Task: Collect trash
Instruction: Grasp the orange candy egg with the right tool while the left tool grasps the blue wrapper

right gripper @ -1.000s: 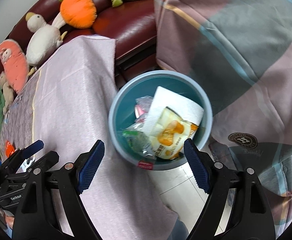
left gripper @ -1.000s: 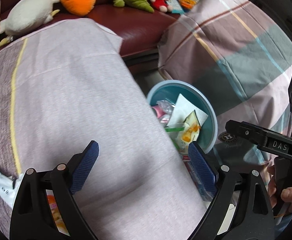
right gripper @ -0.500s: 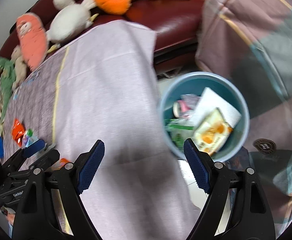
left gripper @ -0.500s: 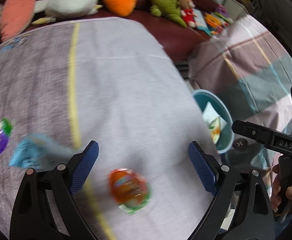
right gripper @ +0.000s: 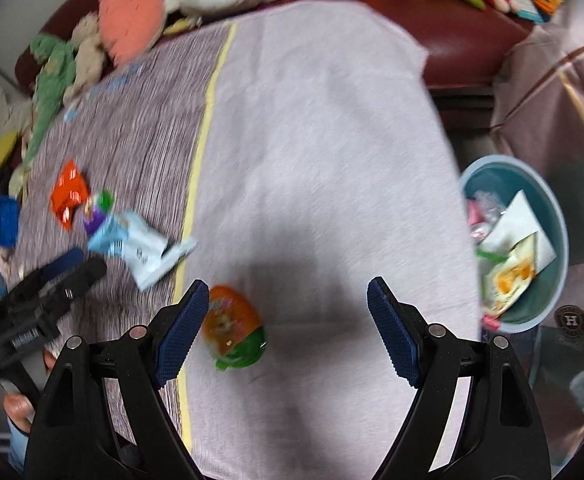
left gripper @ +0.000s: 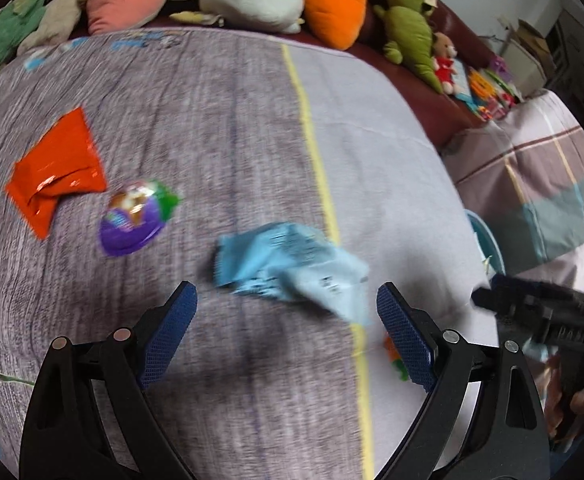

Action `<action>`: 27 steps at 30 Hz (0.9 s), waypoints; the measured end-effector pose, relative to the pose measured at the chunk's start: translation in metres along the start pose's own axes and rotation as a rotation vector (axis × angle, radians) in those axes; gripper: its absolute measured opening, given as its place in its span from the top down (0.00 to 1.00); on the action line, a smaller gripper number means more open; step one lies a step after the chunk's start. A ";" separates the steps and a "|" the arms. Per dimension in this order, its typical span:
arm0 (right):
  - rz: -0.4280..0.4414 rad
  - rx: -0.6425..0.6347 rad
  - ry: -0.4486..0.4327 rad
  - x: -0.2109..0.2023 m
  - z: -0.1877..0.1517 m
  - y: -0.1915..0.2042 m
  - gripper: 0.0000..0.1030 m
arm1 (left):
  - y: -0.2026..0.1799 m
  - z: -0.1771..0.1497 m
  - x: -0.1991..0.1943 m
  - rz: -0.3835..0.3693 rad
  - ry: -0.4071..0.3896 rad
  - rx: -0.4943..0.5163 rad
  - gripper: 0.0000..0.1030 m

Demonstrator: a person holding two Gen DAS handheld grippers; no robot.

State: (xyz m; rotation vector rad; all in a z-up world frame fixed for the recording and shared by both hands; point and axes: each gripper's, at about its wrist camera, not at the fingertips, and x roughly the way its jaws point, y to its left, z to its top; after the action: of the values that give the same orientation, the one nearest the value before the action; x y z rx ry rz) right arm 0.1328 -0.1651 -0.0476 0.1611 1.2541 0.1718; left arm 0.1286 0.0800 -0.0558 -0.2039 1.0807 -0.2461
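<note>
On the cloth (left gripper: 372, 152), four wrappers: orange-red (left gripper: 58, 168), purple (left gripper: 134, 218), blue (left gripper: 292, 268), orange-green (right gripper: 234, 326); both grippers' fingers wide, empty.

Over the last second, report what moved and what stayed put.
Both grippers swung from the bin to the table trash: left gripper faces the blue wrapper, right gripper the orange egg. Both stay open, empty; the bin's contents look unchanged.

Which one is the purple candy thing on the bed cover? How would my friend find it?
Start at the yellow stripe running down the cloth and look at the darker, streaky side. There the purple packet lies between the shiny orange-red wrapper and the pale blue wrapper. It's the only round purple one, with a green end.
</note>
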 end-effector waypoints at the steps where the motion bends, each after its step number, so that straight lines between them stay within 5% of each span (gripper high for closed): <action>1: 0.005 -0.013 0.014 0.005 -0.003 0.004 0.25 | 0.006 -0.001 0.001 0.000 0.004 -0.013 0.11; 7: 0.000 -0.079 0.059 0.034 -0.025 0.026 0.25 | 0.025 -0.008 0.005 -0.009 0.020 -0.050 0.11; 11: 0.003 -0.100 0.082 0.046 -0.030 0.036 0.40 | 0.029 -0.012 0.008 -0.012 0.026 -0.060 0.11; 17: -0.007 -0.129 0.083 0.057 -0.034 0.040 0.45 | 0.032 -0.010 0.011 -0.011 0.030 -0.061 0.11; 18: -0.019 -0.143 0.074 0.057 -0.036 0.041 0.54 | 0.031 -0.008 0.011 -0.010 0.032 -0.055 0.11; 27: -0.009 -0.103 0.029 0.044 -0.025 0.028 0.54 | 0.017 0.011 0.019 0.024 0.016 0.081 0.11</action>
State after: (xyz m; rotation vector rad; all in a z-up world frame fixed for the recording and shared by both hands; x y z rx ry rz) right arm 0.1212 -0.1275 -0.0902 0.0641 1.2713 0.2310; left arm 0.1485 0.0910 -0.0710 -0.1168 1.0863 -0.2696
